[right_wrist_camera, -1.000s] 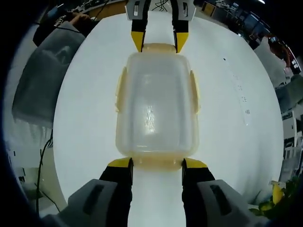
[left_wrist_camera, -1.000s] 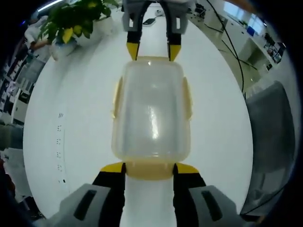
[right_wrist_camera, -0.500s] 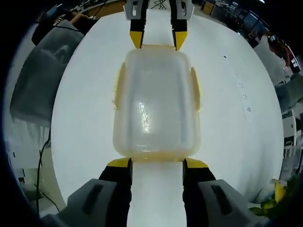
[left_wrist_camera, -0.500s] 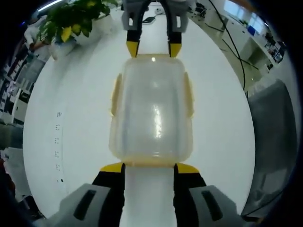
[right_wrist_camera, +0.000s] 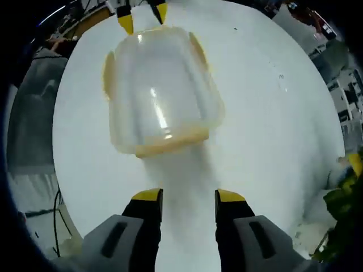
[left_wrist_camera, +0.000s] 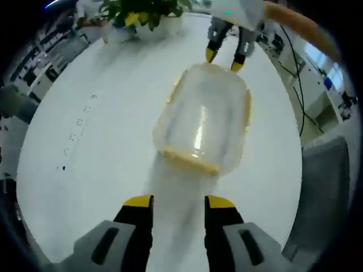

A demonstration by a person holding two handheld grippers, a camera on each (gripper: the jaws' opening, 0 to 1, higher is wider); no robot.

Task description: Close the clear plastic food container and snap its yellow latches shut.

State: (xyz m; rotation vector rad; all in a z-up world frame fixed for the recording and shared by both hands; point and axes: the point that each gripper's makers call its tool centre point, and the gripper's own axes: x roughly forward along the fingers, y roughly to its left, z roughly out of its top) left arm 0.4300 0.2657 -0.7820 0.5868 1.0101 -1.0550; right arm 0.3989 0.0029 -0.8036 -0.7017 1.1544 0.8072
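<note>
Now both my left gripper (left_wrist_camera: 178, 203) and right gripper (right_wrist_camera: 189, 196) gape empty, apart from the clear lidded plastic container with yellow latches (left_wrist_camera: 204, 122) on the round white table (left_wrist_camera: 96, 141), so a hasty push could skid it.

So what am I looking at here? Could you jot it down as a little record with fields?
Surface: white round table
Main item: clear plastic food container, lid on, yellow latches along its sides
Left hand-held gripper: open, short of the container
Right hand-held gripper: open, short of the container
Background: potted plant at the table's far edge
</note>
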